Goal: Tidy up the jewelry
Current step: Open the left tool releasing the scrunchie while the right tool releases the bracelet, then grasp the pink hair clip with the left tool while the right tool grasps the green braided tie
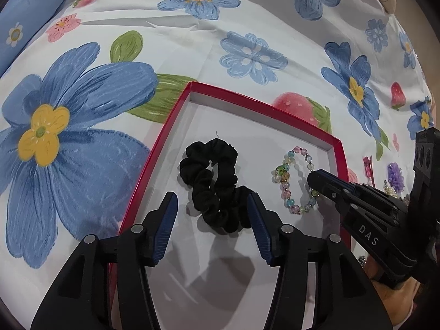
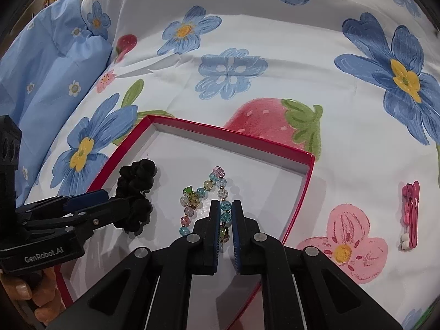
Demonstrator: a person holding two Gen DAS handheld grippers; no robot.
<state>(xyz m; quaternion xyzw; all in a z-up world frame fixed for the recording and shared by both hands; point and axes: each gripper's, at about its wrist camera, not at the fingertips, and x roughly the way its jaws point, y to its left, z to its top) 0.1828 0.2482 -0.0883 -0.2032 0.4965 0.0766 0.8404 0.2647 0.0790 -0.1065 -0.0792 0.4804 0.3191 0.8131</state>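
Nearest, the left gripper (image 1: 211, 209) hangs with jaws apart, touching nothing, the black scrunchie (image 1: 213, 181) lying loose on the floor of the red-rimmed box (image 1: 165, 137) just ahead. Beside it, the right gripper (image 2: 226, 206) has its jaws pinched on the beaded bracelet (image 2: 205, 200), inside the box near the right wall. Beyond both lies bare box floor up to the far rim. Outside, a pink hair clip (image 2: 411, 206) rests on the flowered bedsheet (image 2: 275, 41), well apart.
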